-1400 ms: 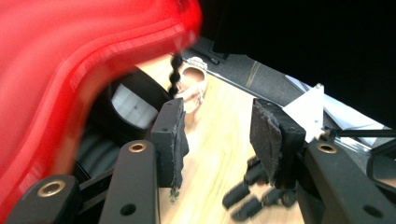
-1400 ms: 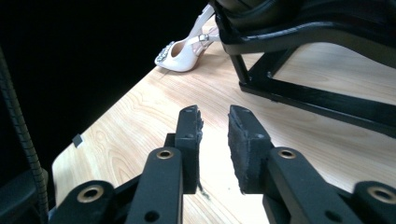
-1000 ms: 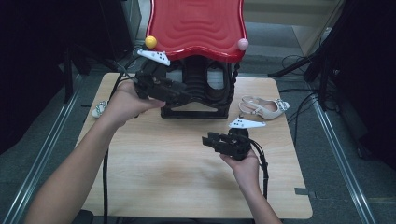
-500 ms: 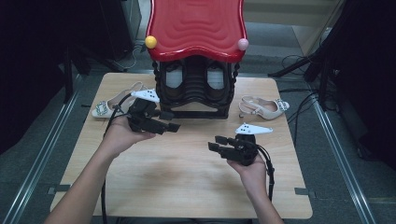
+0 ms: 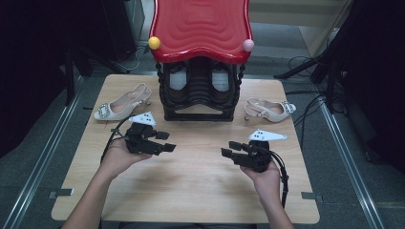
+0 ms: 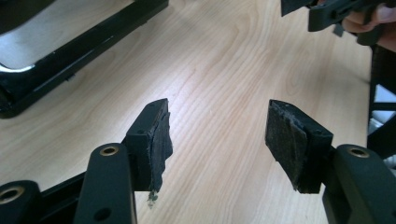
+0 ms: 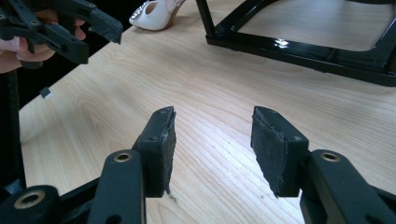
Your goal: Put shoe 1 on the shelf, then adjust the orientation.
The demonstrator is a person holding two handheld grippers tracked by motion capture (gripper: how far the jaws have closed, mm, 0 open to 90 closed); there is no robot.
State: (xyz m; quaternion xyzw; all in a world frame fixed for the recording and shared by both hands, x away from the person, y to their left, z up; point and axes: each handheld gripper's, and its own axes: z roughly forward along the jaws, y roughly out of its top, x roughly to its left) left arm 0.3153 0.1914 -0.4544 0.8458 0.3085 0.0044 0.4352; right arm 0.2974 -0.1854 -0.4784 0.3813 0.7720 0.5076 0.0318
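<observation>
At the far left of the table (image 5: 200,191), a beige shoe (image 5: 122,103) with a jewelled buckle is seen lying on its side, toe pointing left, just beside the left foot of the rack. In the right gripper view its toe and buckle are seen again at the top edge.

Nearer the person, the left gripper (image 5: 165,142) is held low over the bare wood, in front of the rack and near the left shoe without touching it. Its jaws are pointed to the right and have just been opening; they stand wide, and in the left gripper view nothing is seen between the pads except wood grain.

In the middle, at the back edge, a black rack (image 5: 199,93) with a wavy red top (image 5: 200,28) is set; a yellow ball (image 5: 154,43) and a pink ball (image 5: 248,45) are fixed at its front corners, and two shoes are stored inside.

The right gripper (image 5: 229,149) is held over the table to the right of centre, jaws pointed left toward the other gripper, well apart from it. Its jaws have also just been opening; they are parted moderately and hold nothing.

At the far right, a second shoe (image 5: 268,110) is seen lying beside the rack's right foot, buckle to the right.
</observation>
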